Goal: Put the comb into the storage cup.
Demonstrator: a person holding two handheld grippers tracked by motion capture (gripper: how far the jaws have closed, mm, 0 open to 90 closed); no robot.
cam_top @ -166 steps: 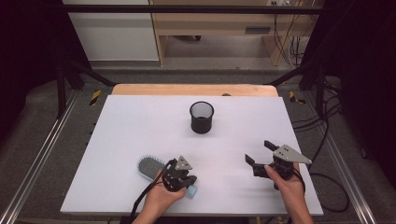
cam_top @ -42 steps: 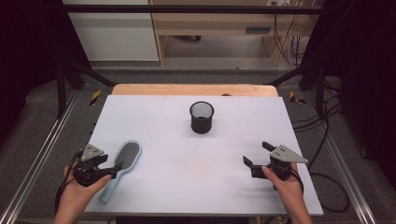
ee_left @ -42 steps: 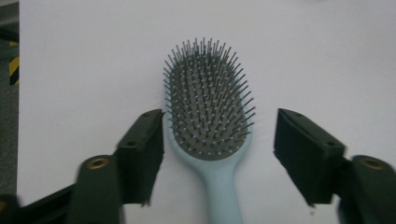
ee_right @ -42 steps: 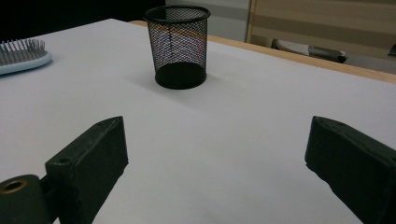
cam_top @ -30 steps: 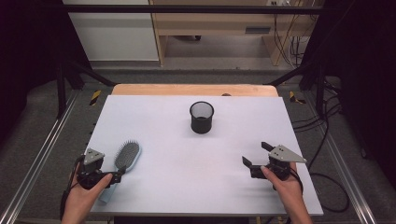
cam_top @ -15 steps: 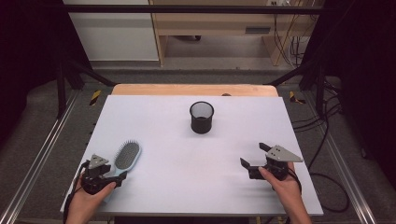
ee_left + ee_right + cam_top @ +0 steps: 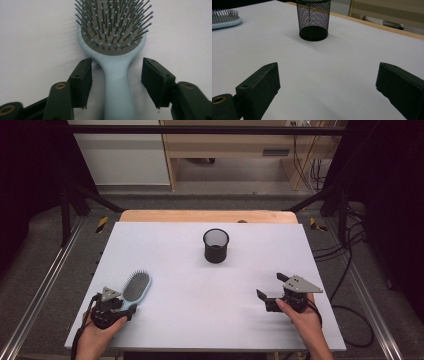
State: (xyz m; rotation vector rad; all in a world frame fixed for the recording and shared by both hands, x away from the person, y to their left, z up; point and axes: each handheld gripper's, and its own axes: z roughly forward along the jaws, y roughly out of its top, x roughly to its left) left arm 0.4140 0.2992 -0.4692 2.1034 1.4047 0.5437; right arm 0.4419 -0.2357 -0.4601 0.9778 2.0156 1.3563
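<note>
Left gripper view has the left claw point(image 7: 116, 83) spread wide, its jaws standing either side of the pale blue hairbrush point(image 7: 113, 50) handle, a gap on each side, nothing gripped. The brush lies bristles up on the white counter point(image 7: 30, 37). From the high view, the brush point(image 7: 135, 289) sits near the counter's front left corner, head pointing away from the person, and the left claw point(image 7: 112, 306) is at its handle end. Compared with a second and a half ago, the brush has slid closer to the front edge and the left hand has drawn back with it. Over on the right, the right claw point(image 7: 270, 291) hovers wide open and empty, barely shifted, facing the black mesh pen cup point(image 7: 216, 245) standing upright mid-counter, well apart.
</note>
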